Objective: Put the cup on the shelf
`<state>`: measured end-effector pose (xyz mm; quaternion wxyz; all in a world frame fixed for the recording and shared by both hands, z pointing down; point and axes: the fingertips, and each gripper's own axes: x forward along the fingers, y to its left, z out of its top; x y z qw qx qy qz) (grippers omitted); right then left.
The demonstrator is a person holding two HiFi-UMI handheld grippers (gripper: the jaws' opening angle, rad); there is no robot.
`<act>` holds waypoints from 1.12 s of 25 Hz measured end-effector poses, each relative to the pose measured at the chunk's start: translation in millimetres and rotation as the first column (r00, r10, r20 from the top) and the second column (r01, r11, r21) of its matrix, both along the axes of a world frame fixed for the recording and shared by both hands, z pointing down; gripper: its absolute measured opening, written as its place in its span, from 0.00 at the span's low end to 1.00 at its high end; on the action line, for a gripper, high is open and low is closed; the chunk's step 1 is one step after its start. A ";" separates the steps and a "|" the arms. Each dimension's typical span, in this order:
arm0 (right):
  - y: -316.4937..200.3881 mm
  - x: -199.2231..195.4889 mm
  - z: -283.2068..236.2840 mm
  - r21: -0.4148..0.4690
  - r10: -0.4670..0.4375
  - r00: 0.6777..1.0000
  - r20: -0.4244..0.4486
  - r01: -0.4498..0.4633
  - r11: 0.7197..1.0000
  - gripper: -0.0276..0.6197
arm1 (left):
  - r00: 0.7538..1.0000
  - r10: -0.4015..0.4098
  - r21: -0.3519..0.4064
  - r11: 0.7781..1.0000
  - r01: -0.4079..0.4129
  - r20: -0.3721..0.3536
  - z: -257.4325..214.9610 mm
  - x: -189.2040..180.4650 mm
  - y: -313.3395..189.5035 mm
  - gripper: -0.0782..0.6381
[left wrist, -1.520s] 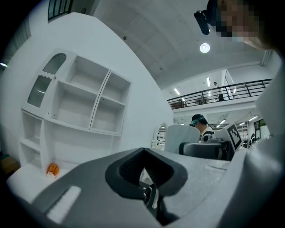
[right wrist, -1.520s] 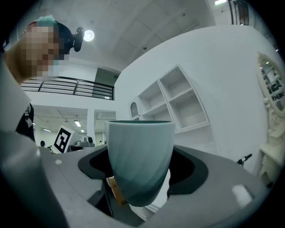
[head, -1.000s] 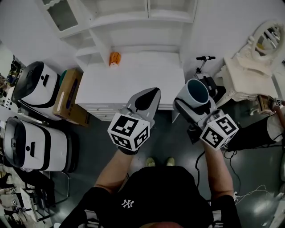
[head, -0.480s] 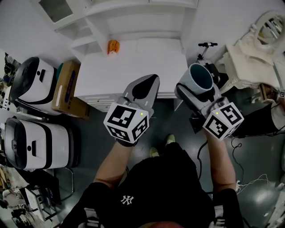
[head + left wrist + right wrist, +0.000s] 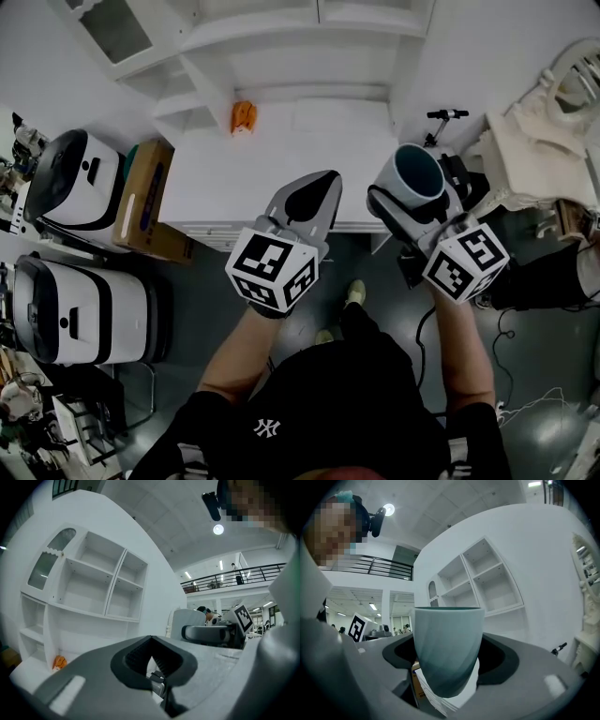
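Note:
A pale teal cup (image 5: 416, 176) with a dark inside stands upright between the jaws of my right gripper (image 5: 405, 199), which is shut on it; in the right gripper view the cup (image 5: 448, 648) fills the middle. My left gripper (image 5: 305, 204) hangs beside it, shut and empty, over the front edge of the white cabinet top (image 5: 281, 159). The white shelf unit (image 5: 281, 37) rises behind that top; its open compartments (image 5: 89, 588) show bare in the left gripper view. Both grippers are held in front of the cabinet, short of the shelves.
A small orange object (image 5: 243, 116) lies at the back left of the cabinet top. White cases (image 5: 75, 178) and a cardboard box (image 5: 142, 202) stand on the floor at left. A scooter handle (image 5: 447, 115) and white ornate furniture (image 5: 544, 141) crowd the right.
Both grippers with the cup have kept nearly the same pose; the view has shifted slightly and the person's feet have moved on the floor.

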<state>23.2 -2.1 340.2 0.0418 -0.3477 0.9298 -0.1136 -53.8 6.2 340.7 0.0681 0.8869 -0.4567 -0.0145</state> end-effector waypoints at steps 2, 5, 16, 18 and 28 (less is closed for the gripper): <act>-19.9 0.9 -0.9 0.002 -0.009 1.000 -0.005 0.009 1.000 0.65 | 1.000 -0.006 0.001 1.000 0.006 0.003 -0.4 2.3 -18.8 0.11; -50.8 5.2 -2.2 0.004 -0.019 1.000 -0.015 0.019 1.000 0.65 | 1.000 -0.012 0.001 1.000 0.012 0.006 -0.5 9.4 -48.2 0.11; -160.8 25.5 -17.4 0.008 -0.072 0.996 -0.056 0.073 0.997 0.65 | 0.998 -0.063 0.014 0.998 0.062 0.021 -13.3 37.6 -151.7 0.11; -177.9 28.1 -23.0 0.016 -0.075 0.996 -0.056 0.076 0.997 0.65 | 0.997 -0.072 0.017 0.997 0.071 0.027 -15.3 42.5 -166.3 0.11; -249.8 13.6 -46.1 0.035 -0.086 0.995 -0.056 0.088 0.995 0.65 | 0.995 -0.096 0.023 0.995 0.095 0.030 -23.2 37.4 -232.1 0.11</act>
